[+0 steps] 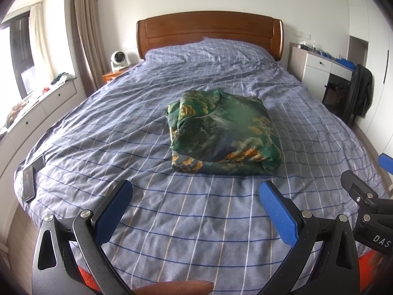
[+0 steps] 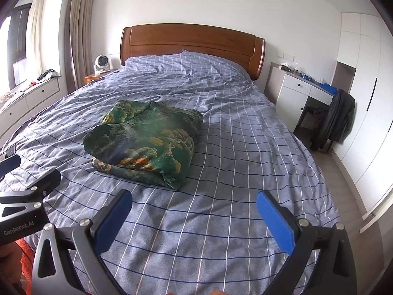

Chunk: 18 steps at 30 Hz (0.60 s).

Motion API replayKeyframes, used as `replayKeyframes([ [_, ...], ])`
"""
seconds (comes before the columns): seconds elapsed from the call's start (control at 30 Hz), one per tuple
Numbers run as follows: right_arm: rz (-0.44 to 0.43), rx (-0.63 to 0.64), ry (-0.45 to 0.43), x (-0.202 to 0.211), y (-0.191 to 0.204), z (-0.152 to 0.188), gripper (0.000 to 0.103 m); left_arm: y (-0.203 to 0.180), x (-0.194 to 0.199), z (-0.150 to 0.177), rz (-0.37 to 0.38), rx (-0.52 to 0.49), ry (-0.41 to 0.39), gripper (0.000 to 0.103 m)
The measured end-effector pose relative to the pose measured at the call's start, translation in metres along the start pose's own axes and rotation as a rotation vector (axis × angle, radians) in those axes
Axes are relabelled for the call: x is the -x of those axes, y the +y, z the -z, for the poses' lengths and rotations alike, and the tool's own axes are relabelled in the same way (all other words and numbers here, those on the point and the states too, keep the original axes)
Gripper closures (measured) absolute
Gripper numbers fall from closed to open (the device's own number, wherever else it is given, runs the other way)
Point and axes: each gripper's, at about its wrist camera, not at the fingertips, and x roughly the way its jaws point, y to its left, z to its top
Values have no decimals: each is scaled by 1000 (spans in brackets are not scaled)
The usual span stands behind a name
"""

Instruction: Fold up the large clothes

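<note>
Left wrist view shows the bed point(image 1: 122, 123) filling nearly everything, its blue checked cover running away from me to a wooden headboard point(image 1: 208, 32). On it, about mid-bed and a little to the right, lies the green printed garment point(image 1: 223, 135), already gathered into a thick, rounded bundle; in the right wrist view the same bundle point(image 2: 145, 142) sits left of centre, well apart from my fingers.

I judge the cloth to be light, thin and rather slick, with a silky sheen, so it should sag and slide rather than hold a crease. The layers look puffy, not pressed flat. I would take it at a free hem or corner, such as the loose edge at the near left of the bundle or the pointed corner on its near right side, pinching only a layer or two so the stack does not slither apart.

The bundle is roughly squarish; its slightly longer axis seems to run from near to far, tilted a little to the right at the near end. Which end is collar or hem I cannot tell.

My left gripper point(image 1: 196, 209) hangs over the near part of the bed, spread wide and empty. My right gripper point(image 2: 194, 216) is likewise wide apart, holding nothing. Two phones point(image 1: 33, 178) lie at the bed's near left edge.
</note>
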Motion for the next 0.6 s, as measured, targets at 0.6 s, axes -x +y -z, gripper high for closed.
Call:
replayKeyframes([
  [0.6,-6,-15,15,-5,2,3,0,-2,-4,0,6,-6,13,0],
])
